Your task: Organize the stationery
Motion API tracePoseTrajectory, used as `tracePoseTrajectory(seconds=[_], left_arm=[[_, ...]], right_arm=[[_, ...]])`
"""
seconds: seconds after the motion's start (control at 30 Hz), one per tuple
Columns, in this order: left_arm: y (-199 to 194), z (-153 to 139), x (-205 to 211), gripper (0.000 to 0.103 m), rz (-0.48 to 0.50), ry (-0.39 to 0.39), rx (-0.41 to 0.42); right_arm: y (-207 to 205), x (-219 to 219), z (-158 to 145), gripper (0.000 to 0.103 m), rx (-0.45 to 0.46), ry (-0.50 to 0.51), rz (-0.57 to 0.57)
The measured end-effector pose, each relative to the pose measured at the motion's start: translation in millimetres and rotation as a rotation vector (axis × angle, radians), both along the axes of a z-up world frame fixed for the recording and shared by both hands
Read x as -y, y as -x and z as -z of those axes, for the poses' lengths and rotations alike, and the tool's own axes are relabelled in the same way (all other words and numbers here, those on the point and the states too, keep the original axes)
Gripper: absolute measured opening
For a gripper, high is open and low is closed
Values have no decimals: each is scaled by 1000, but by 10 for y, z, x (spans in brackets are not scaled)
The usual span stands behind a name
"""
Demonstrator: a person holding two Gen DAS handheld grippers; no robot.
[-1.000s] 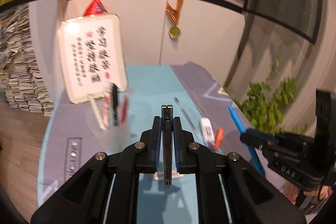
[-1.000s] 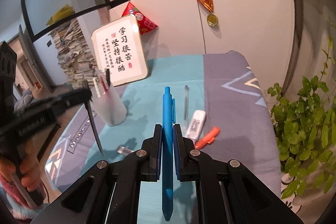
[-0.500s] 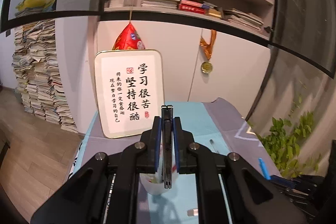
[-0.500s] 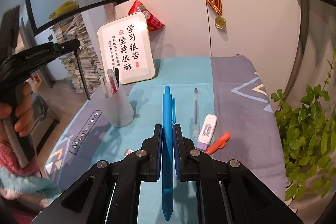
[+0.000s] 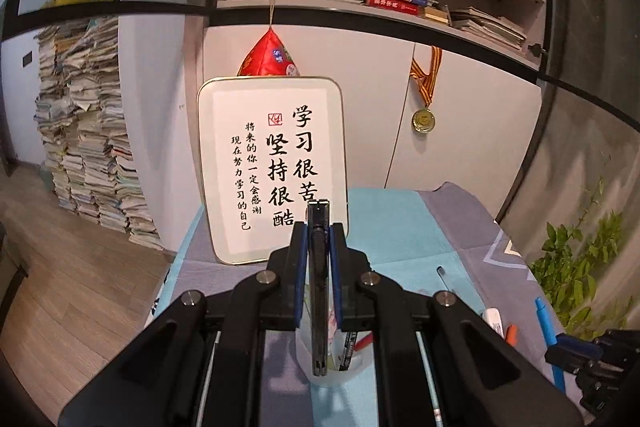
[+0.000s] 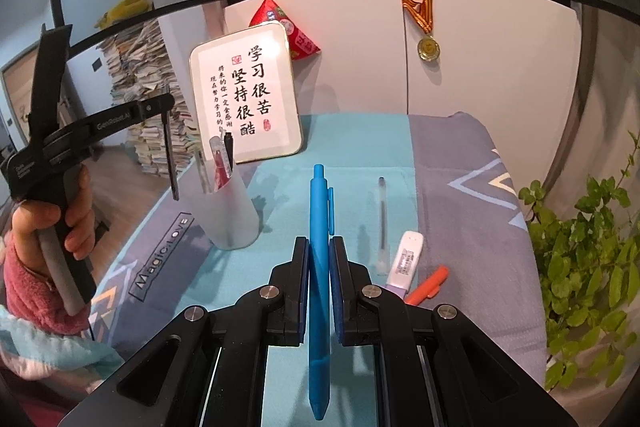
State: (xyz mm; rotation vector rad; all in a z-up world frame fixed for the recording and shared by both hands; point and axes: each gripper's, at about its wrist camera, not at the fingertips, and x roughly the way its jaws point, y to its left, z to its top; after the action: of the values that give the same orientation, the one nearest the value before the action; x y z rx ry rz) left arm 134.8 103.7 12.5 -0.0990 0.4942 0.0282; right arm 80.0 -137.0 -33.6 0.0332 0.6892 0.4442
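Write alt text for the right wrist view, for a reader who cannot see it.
The right tool is shut on a blue pen above a blue-and-grey table mat. Ahead left stands a frosted pen cup; to the right lie a clear pen, a correction tape and an orange cap.

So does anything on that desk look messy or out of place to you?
A little. A clear pen, a white correction tape and an orange marker lie loose on the mat, while other pens stand in the frosted cup. Nothing looks spilled or broken.
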Motion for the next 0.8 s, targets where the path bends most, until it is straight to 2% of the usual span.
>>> tracePoseTrajectory(seconds=[0.13, 0.27, 0.53, 0.8], left_arm=[[-17, -64, -26, 9, 7, 22, 16], [-39, -50, 2, 9, 4, -4, 23], [-92, 258, -14, 9, 1, -21, -47], [-43, 351, -47, 9, 10, 1, -81]], right_arm=[[-30, -51, 16, 11, -6, 8, -10], [-62, -62, 11, 11, -7, 10, -7], [-80, -100, 24, 11, -14, 17, -18], [-74, -139, -1, 11, -8, 20, -30]])
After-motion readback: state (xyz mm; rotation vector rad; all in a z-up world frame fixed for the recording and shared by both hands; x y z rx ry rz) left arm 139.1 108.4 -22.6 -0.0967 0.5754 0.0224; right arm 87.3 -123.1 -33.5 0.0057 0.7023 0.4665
